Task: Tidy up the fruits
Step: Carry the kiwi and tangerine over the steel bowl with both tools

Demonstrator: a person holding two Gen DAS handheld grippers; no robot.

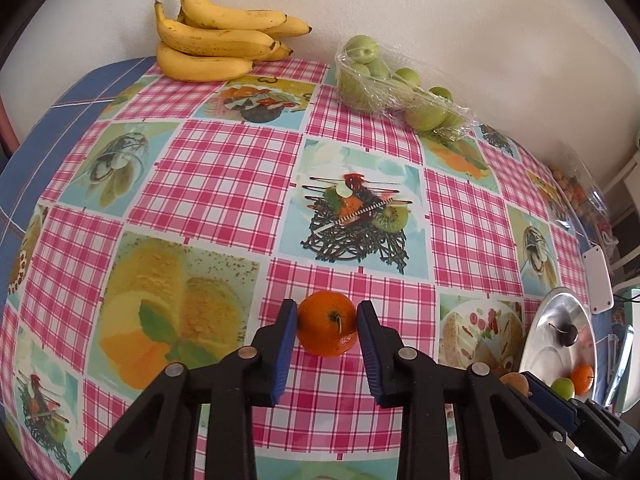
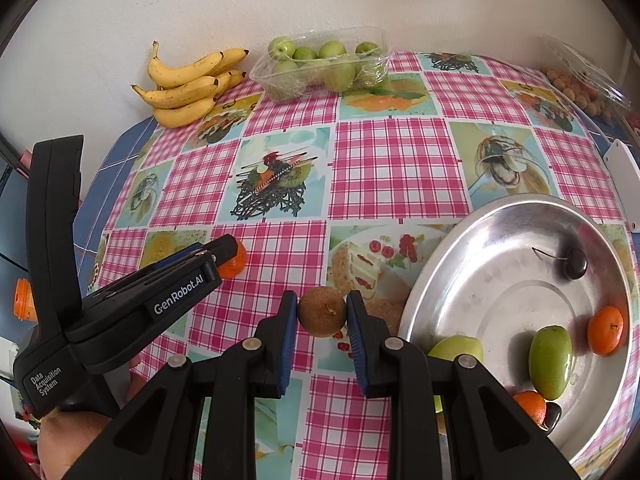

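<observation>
My left gripper [image 1: 327, 314] is shut on an orange mandarin [image 1: 327, 328], held just above the chequered tablecloth; it also shows in the right wrist view [image 2: 236, 262]. My right gripper [image 2: 322, 302] is shut on a brown kiwi [image 2: 322, 311], just left of the metal plate [image 2: 500, 240]. The plate holds a dark cherry [image 2: 574, 266], a mandarin [image 2: 606, 330], a green mango [image 2: 551, 362], a green fruit [image 2: 456, 348] and another mandarin [image 2: 530, 404]. In the left wrist view the plate [image 1: 560, 320] lies at the right edge.
Bananas [image 1: 216, 40] lie at the back left by the wall. A plastic tray of green apples [image 1: 384, 80] stands at the back. A clear box of small brown fruits [image 2: 580, 84] sits at the far right. A white device [image 2: 624, 184] lies behind the plate.
</observation>
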